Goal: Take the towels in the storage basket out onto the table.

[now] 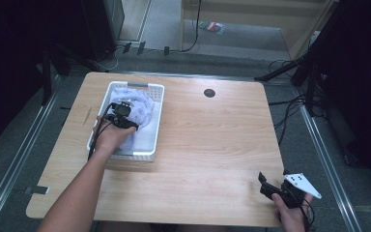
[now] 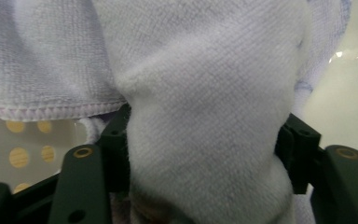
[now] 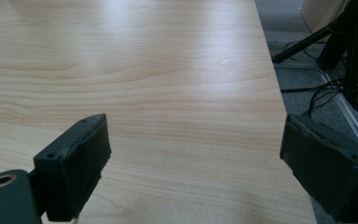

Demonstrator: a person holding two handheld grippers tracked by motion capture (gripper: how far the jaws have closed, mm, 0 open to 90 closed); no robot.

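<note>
A pale lavender-white towel point(image 1: 137, 104) lies bunched in a white plastic basket point(image 1: 158, 126) at the table's left. My left gripper point(image 1: 122, 116) reaches down into the basket. In the left gripper view, my left gripper point(image 2: 205, 154) has both black jaws pressed against a thick fold of the towel point(image 2: 205, 93), so it is shut on it. The perforated basket floor point(image 2: 23, 140) shows at the left. My right gripper point(image 1: 270, 188) rests near the table's front right corner. In the right gripper view, my right gripper point(image 3: 196, 158) stands open over bare wood with nothing between its jaws.
The wooden table point(image 1: 212, 140) has a dark round grommet hole point(image 1: 209, 93) near its far edge. The table's right edge point(image 3: 279, 116) runs close beside my right gripper. Cables and stand legs point(image 1: 290, 104) lie on the floor to the right.
</note>
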